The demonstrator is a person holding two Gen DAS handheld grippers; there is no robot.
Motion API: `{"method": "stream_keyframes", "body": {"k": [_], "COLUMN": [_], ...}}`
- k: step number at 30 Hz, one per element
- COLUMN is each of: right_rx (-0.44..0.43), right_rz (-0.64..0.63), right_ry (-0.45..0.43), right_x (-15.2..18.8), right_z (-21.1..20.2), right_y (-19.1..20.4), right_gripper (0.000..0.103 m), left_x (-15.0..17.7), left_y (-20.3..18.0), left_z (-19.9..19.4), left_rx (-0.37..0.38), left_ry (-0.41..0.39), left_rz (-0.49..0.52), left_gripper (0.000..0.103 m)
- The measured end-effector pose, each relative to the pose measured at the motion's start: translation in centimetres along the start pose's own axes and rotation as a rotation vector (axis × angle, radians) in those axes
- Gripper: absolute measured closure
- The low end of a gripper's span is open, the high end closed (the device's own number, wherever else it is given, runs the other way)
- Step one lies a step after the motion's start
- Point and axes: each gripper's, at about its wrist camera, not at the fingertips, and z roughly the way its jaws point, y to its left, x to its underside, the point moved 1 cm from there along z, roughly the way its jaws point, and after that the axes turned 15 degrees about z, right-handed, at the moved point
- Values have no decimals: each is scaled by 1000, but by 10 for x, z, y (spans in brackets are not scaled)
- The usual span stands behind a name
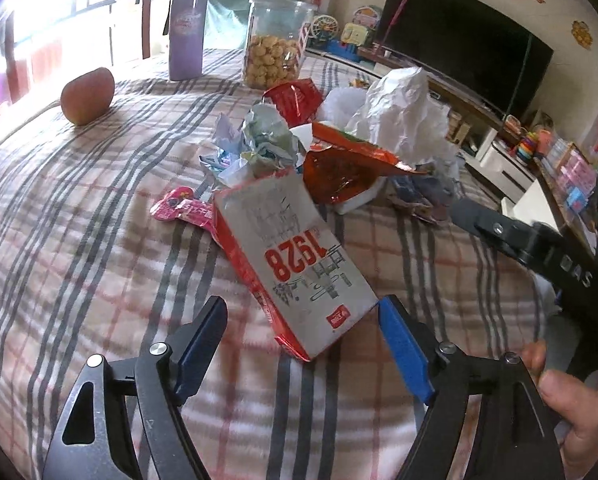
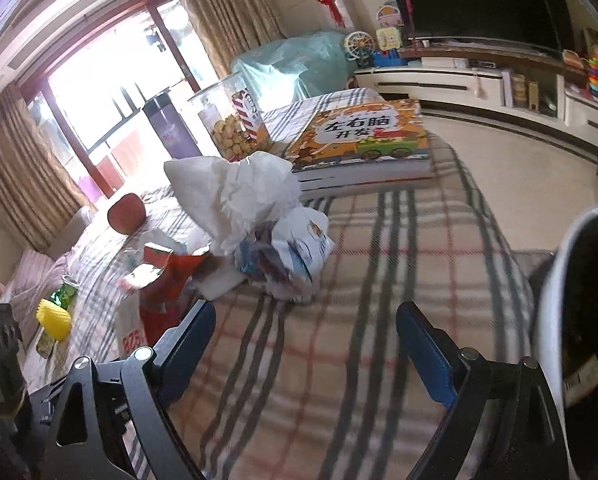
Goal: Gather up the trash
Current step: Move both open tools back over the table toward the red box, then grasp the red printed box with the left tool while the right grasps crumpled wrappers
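Pointing down at the plaid tablecloth (image 1: 79, 208), the left gripper (image 1: 303, 316) has its jaws open, and nothing is pressed between the blue pads. The near corner of a grey and red carton printed "1928" (image 1: 295, 264) lies between the two fingertips; whether it touches the right pad I cannot tell. Just beyond the carton is the trash heap: a pink wrapper (image 1: 183, 210), crumpled paper (image 1: 259, 140), an orange foil bag (image 1: 347, 168) and a white crumpled sheet (image 1: 399, 108). Far ahead of the jaws stand a cookie jar (image 1: 275, 44), a purple bottle (image 1: 187, 28) and an apple (image 1: 87, 96).

The right gripper (image 2: 303, 316) is open wide over bare cloth. The same heap, with its white crumpled sheet (image 2: 243, 196), lies ahead of its jaws and slightly to the left, not touching them. A children's book (image 2: 363, 136) lies further ahead.
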Motion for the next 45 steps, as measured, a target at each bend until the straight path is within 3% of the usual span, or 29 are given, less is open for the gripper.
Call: {"method": "stream_keyframes", "body": {"k": [2,5,7,8,9,10,13,14,17,25,28,29,30,32,35,45], "right_rx": [7,27,23,11,14,19,14,13,3,-9,-15,-16,-18,-20,-25,-16], "right_rz": [-9,-9,-7,-7,-12,-16,-3,3,26,76,99,102,104,108,121,115], "right_ry": [8,27,39,44,43,44,33,27,7,-20,-24,-24,-25,-29,-26,-32], "right_x": [-4,-8,-10,-10,-8,-5,2,4,13,42,53,55,59,65,72,82], "right_z": [10,23,26,25,24,21,10,5,-14,-59,-71,-73,-76,-82,-86,-89], "right_y": [1,0,-1,-1,-1,-1,-6,-7,-15,-30,-33,-32,-32,-32,-31,-28], "right_gripper": [15,32,61,67,83,88,89,89,89,90,90,90,90,90,90,89], "left_x": [-2,-5,-6,-7,-6,-6,-5,-3,4,16,15,16,16,15,14,5], "left_y": [-2,-5,-8,-10,-13,-15,-16,-15,-13,12,24,29,32,37,46,68], "left_z": [7,13,15,16,15,15,13,13,9,-4,-5,-7,-9,-12,-10,14], "left_rx": [-1,-4,7,34,39,31,56,71,97,172,174,166,167,172,188,187], "left_ry": [0,-7,-15,-20,-20,-23,-32,-27,-27,-35,-39,-38,-45,-56,-52,-33], "left_rz": [2,10,23,35,45,57,76,80,90,52,6,-14,-28,-51,-96,-255], "left_gripper": [23,25,35,49,53,55,73,90,103,101,76,51,41,39,28,28]}}
